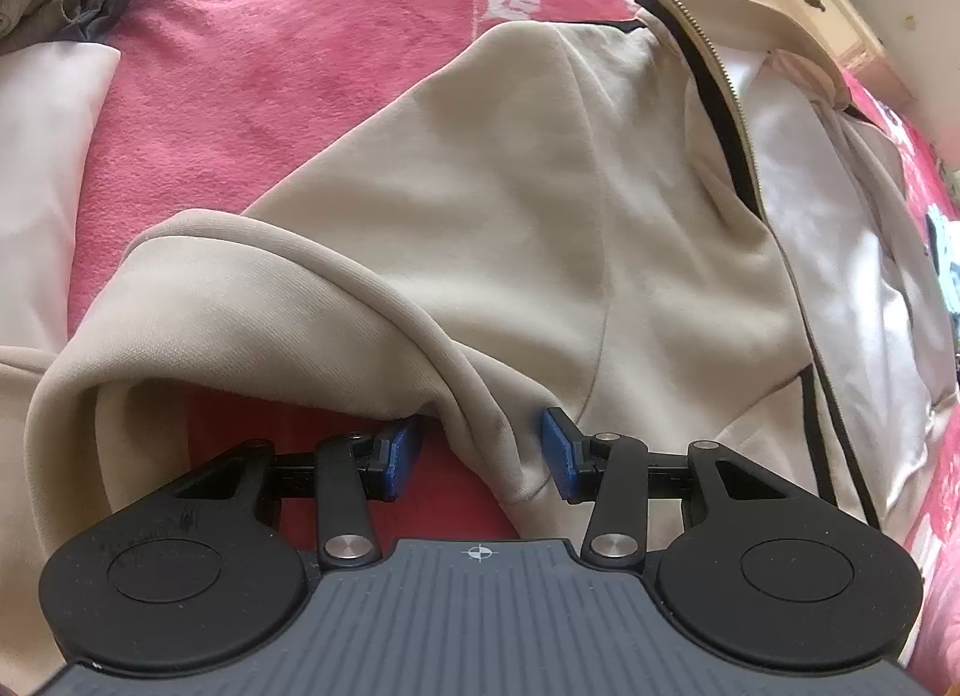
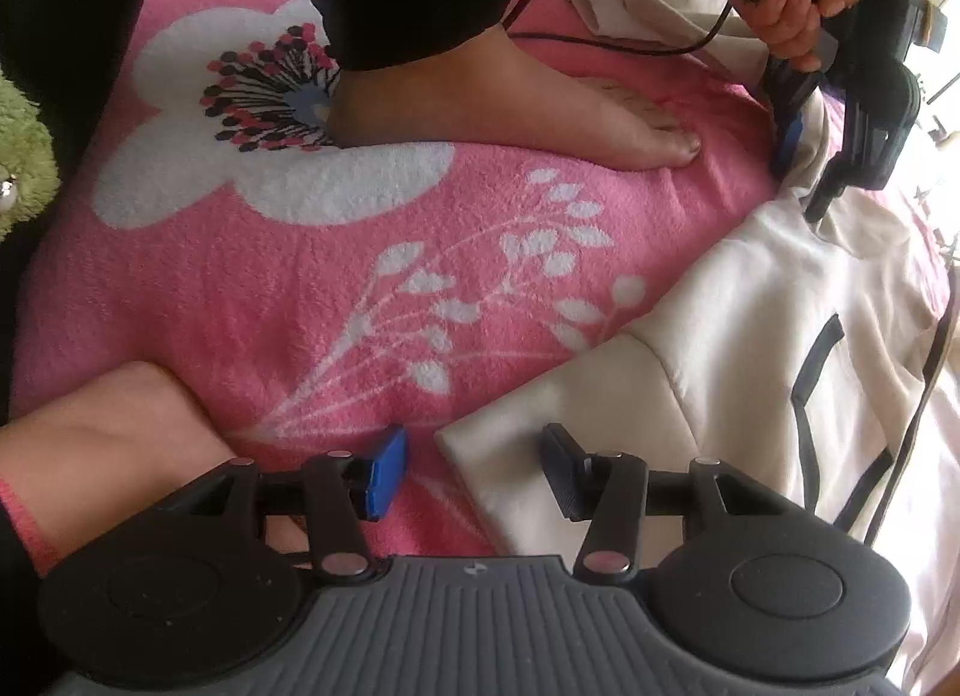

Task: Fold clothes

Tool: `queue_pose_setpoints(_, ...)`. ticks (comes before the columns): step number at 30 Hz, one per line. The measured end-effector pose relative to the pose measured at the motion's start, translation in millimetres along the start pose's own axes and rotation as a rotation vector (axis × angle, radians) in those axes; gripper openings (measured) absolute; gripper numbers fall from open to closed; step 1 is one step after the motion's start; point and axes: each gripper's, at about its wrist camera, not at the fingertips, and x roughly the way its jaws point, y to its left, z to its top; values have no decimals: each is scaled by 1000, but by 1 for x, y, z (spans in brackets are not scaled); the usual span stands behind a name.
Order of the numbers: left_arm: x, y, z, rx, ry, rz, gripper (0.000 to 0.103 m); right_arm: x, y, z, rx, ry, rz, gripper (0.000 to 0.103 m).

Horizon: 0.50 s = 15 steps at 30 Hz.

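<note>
Surface: a bed under a pink fleece blanket (image 2: 372, 300) with a white flower print; a wooden drawer unit (image 1: 822, 6) stands past the far corner. The person's bare foot (image 2: 516, 114) rests on the blanket.

Task's thing: a beige zip jacket (image 1: 540, 204) lies spread on the bed, front open, pale lining showing beside the zipper (image 1: 714, 60). One sleeve (image 1: 288, 300) is bunched toward the near edge.

Left tool (image 1: 480, 459): released, jaws apart, with a ridge of the sleeve cloth standing between them, not pinched. Right tool (image 2: 474, 471): also released, straddling the jacket's hem corner (image 2: 480, 444) (one finger over the blanket, the other over the cloth).

Handling, as judged: soft, light knit, limp and drapey; it will sag and crease. Pinch at seams, cuff or hem corner, where the cloth is doubled.
</note>
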Motion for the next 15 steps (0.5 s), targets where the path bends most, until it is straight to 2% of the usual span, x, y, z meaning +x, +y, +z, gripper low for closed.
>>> queue_pose_setpoints(2,0,0,1,6,-3,3,44,1,-2,-1,6,-6,-6,36)
queue_pose_setpoints(4,1,0,1,11,-7,7,44,-1,-8,-3,36,-7,-14,17)
queue_pose_setpoints(5,1,0,1,14,-9,8,44,-3,-12,-4,58,-6,-17,13)
queue_pose_setpoints(15,2,-1,4,42,-26,25,44,-26,-39,-8,97,15,169,11)
